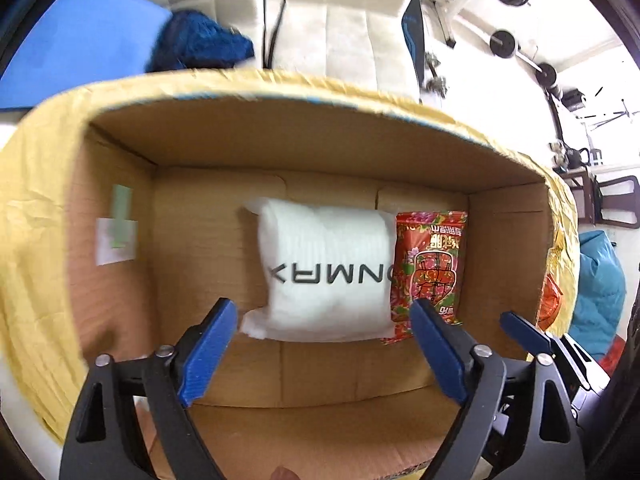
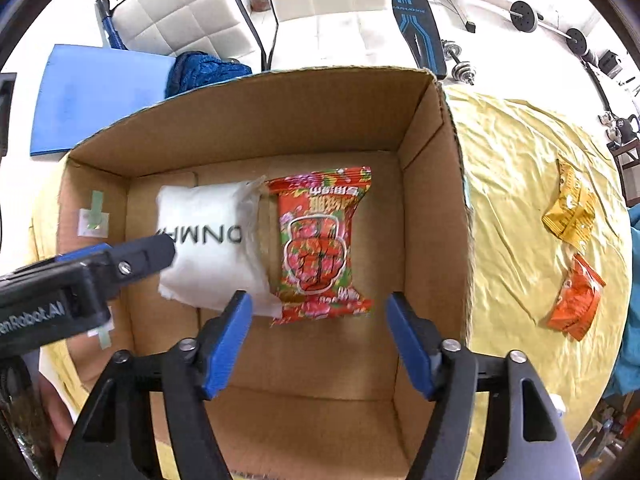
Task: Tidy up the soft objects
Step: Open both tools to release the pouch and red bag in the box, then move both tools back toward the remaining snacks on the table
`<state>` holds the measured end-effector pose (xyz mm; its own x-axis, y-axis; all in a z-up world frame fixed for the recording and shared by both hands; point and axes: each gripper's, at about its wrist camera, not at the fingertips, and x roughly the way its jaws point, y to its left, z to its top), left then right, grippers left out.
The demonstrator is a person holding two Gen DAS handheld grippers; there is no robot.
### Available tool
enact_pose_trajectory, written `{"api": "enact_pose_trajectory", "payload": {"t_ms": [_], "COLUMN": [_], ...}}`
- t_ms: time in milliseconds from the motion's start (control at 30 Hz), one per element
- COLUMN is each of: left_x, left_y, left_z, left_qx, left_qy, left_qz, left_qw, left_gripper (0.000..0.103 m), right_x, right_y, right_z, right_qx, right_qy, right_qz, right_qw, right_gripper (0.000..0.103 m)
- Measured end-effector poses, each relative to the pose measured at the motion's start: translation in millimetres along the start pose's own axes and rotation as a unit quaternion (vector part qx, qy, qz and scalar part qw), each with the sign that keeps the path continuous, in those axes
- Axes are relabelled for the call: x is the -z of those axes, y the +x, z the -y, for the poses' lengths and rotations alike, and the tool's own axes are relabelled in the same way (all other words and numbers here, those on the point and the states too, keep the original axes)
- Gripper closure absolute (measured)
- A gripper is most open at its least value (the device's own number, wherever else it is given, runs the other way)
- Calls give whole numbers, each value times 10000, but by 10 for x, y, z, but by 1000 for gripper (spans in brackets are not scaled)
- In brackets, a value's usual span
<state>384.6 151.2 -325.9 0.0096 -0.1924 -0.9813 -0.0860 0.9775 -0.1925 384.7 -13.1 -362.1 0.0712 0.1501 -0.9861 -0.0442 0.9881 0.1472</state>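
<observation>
Lying side by side and touching on the floor of the box (image 2: 436,200), the white pack (image 2: 208,248) sits left of the red pack (image 2: 320,240). Both grippers, left (image 1: 322,344) and right (image 2: 318,336), hover above with jaws wide apart, gripping nothing. Yellow pack (image 2: 570,208) and orange pack (image 2: 576,300) lie on the cloth (image 2: 512,184) outside.

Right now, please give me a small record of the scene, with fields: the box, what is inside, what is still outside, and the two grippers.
box: cardboard box, open top, on yellow cloth
inside: white pouch beside red floral packet, both flat on the floor
outside: yellow packet and orange packet on the cloth, right of the box
left gripper: open, empty, above the white pouch
right gripper: open, empty, above the red packet
</observation>
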Motion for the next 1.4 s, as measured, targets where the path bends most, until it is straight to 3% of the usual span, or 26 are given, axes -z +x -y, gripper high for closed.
{"api": "enact_pose_trajectory", "payload": {"t_ms": [100,200,600,967,1067,1233,1400], "left_x": [151,407,942,1572,1681,1818,1915], "left_y": [-152,-306,-921,-1480,-1572,-1659,-1454], "left_z": [-43,-97,-5,101,168,403,848], "left_qx": [-201,-343,-918,-1016,-946,-878,-782], "left_qy": [89,204,473,482,425,336,416], "left_qz": [410,769,1912,2438,2483,2531,2371], "left_qw": [9989,9962,9761,9633,9631,9629,9674], "left_gripper": [1,0,0,0,0,0,0], "right_x": [126,319,993,1528,1625,1713,1801], "right_y": [-154,-383,-1275,-1864,-2009,-2129,-1965], "right_z": [-41,-75,-156,-200,-151,216,1112], "right_qx": [84,92,55,-112,-244,-440,-7], "right_qy": [-56,-58,-229,-412,-474,-333,277], "right_qz": [153,375,1376,1709,1804,1704,1306], "right_qw": [9998,9992,9902,9844,9822,9838,9911], "right_gripper": [12,0,0,0,0,0,0]}}
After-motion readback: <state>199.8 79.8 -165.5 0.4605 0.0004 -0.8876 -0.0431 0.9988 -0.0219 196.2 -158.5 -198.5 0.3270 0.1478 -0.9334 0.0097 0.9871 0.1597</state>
